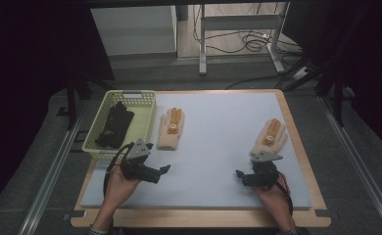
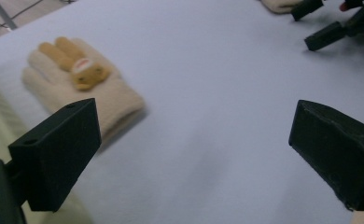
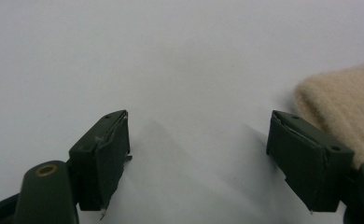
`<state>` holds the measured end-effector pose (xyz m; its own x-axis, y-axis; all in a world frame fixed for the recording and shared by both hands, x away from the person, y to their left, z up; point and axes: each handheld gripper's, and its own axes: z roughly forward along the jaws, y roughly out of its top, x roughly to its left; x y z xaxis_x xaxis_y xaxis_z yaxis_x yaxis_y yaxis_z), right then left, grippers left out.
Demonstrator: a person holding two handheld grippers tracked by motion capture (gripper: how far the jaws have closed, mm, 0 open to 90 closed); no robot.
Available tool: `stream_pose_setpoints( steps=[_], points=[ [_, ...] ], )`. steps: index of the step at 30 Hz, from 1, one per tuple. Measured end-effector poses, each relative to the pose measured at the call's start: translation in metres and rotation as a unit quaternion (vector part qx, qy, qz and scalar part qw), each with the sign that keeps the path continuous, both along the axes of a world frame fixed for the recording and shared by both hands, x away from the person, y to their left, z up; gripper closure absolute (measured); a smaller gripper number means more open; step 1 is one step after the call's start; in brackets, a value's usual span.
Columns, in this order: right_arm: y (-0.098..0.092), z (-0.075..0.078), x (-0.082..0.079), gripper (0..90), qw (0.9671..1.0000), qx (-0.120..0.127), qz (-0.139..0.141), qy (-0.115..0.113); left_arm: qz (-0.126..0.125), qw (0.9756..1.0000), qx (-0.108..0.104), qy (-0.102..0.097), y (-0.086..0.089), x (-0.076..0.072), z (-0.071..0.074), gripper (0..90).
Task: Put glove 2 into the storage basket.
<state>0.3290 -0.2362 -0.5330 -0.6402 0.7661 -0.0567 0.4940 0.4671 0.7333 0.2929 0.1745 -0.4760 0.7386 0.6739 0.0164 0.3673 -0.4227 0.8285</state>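
High view: a person's two hands each hold a gripper over a pale blue mat [image 1: 218, 142] on the table. The left gripper [image 1: 165, 169] sits near the front left, just in front of a yellow-green basket [image 1: 147, 120] holding dark gloves [image 1: 114, 125]. A cream glove with a bear figure [image 1: 171, 128] lies just right of the basket. The right gripper [image 1: 239, 174] sits at front right, close beside the cuff of a second cream glove [image 1: 270, 136].

Left gripper view: the jaws stand wide apart, holding nothing; the cream glove with a bear figure [image 2: 84, 88] lies beyond the left jaw, and the right gripper [image 2: 327, 28] shows at the top right.

Right gripper view: the jaws stand apart over bare mat [image 3: 171, 70], empty; the second cream glove [image 3: 343, 105] lies just beside the right-hand jaw.
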Motion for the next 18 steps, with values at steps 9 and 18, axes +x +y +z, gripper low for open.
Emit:
stream_pose_setpoints(
  steps=[9, 18],
  points=[
    [0.000, 0.000, 0.000, 21.0, 1.0000, 0.000, 0.000, 0.000, -0.017, 0.9996, 0.004, 0.021, -0.014, -0.003, -0.035, 4.9],
    [0.000, 0.000, 0.000, 20.9, 1.0000, 0.000, 0.000, 0.000, 0.013, 0.9982, 0.031, 0.050, -0.018, -0.002, -0.069, 3.9]
  ],
)
